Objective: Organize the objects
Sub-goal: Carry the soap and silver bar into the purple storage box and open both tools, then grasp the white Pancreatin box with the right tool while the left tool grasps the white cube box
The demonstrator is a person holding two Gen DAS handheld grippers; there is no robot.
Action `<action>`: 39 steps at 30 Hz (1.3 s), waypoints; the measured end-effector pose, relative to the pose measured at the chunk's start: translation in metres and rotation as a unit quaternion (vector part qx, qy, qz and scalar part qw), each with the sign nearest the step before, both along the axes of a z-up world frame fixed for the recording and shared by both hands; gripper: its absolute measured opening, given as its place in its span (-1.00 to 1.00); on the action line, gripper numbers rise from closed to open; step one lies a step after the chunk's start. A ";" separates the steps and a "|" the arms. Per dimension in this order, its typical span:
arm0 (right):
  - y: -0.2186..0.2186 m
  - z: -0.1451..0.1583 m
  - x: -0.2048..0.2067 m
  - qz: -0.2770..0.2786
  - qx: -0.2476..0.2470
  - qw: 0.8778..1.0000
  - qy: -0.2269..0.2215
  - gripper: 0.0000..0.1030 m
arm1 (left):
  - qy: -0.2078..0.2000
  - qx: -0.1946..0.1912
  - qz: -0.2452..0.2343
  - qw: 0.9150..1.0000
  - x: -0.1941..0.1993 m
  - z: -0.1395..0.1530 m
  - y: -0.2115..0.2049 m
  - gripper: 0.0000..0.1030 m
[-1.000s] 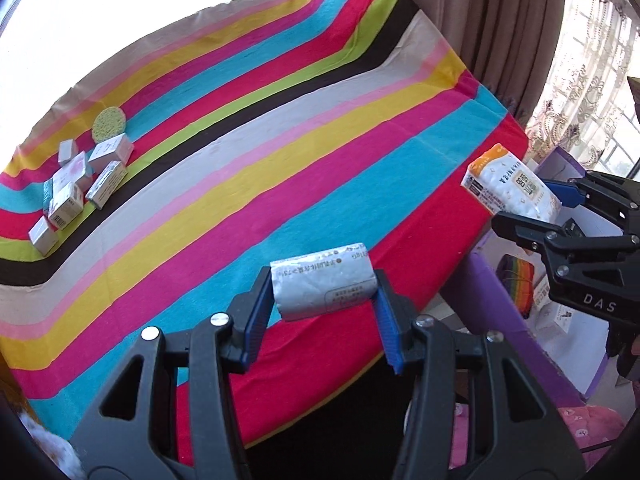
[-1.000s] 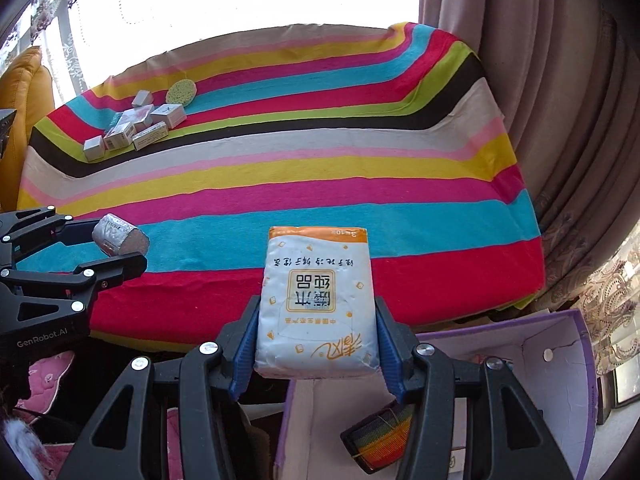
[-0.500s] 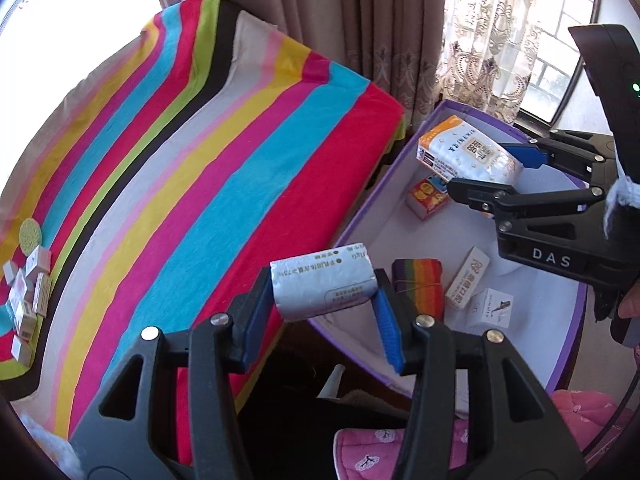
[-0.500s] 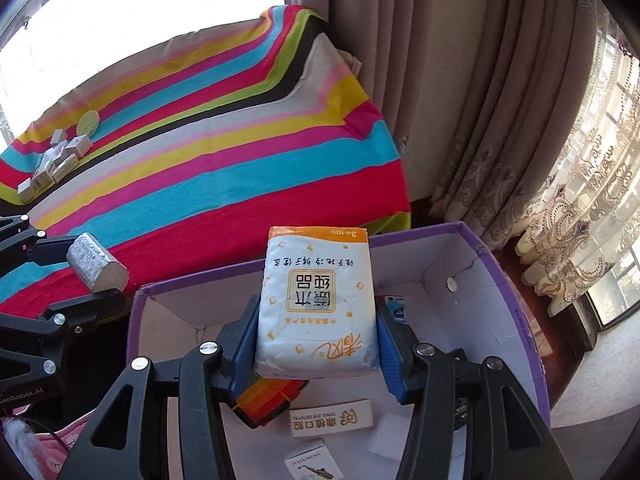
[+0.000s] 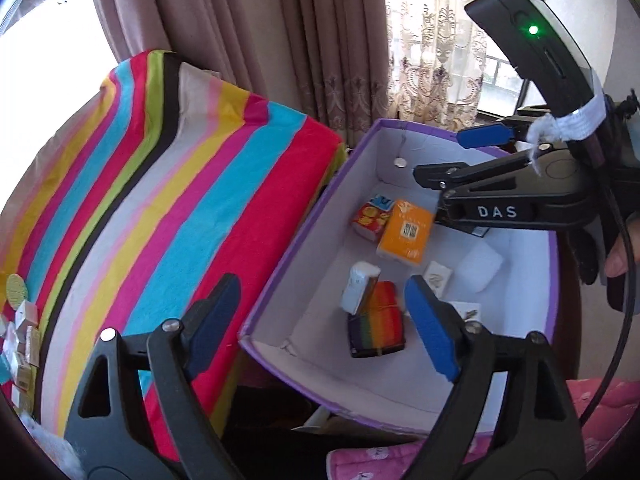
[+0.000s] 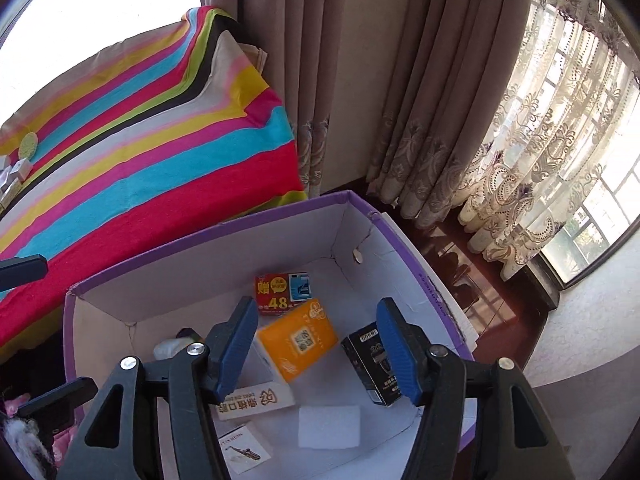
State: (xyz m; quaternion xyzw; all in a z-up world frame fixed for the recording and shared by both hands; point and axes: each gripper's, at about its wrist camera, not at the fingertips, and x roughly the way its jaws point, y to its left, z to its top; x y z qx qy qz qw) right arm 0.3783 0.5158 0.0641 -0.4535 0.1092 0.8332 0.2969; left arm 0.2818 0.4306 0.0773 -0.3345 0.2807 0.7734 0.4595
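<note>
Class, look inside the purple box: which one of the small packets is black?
The black packet with white print, lying nearest the box's right wall in the right wrist view. Its neighbours are orange, red or white.

Home: curtains [image 6: 320, 80], striped bedspread [image 5: 180, 220]

Hung over the purple box [image 6: 404, 236] at lower centre, right gripper [image 6: 316, 344] just opened and empty. Below it, orange packet [image 6: 298, 338] inside. Striped cloth [image 6: 132, 136] at upper left.
</note>
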 end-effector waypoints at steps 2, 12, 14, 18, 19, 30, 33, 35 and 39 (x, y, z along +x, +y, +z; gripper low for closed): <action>-0.017 0.003 -0.023 0.032 0.001 0.999 0.003 0.22 | 0.023 -0.005 0.037 0.999 -0.020 -0.004 -0.026 0.69; -0.163 -0.009 -0.189 0.257 -0.015 0.966 -0.008 0.22 | 0.002 -0.001 0.380 0.925 -0.177 -0.038 -0.257 0.69; -0.187 -0.017 -0.223 0.282 -0.035 0.959 -0.007 0.22 | -0.013 0.008 0.446 0.895 -0.203 -0.045 -0.309 0.69; -0.227 -0.034 -0.296 0.303 -0.065 0.951 -0.013 0.22 | -0.037 0.054 0.549 0.833 -0.230 -0.057 -0.390 0.69; -0.237 -0.037 -0.312 0.306 -0.076 0.949 -0.015 0.22 | -0.033 0.060 0.567 0.821 -0.232 -0.058 -0.404 0.69; -0.345 -0.026 -0.465 0.266 -0.157 0.950 0.042 0.23 | -0.079 0.144 0.599 0.784 -0.228 -0.067 -0.448 0.85; -0.359 -0.035 -0.499 0.225 -0.163 0.960 0.022 0.23 | -0.082 0.152 0.595 0.785 -0.227 -0.066 -0.449 0.90; -0.370 -0.043 -0.512 0.216 -0.142 0.966 0.005 0.23 | -0.084 0.158 0.593 0.785 -0.229 -0.066 -0.450 0.91; -0.380 -0.050 -0.508 0.250 -0.082 0.965 -0.003 0.23 | -0.085 0.161 0.592 0.785 -0.229 -0.066 -0.450 0.91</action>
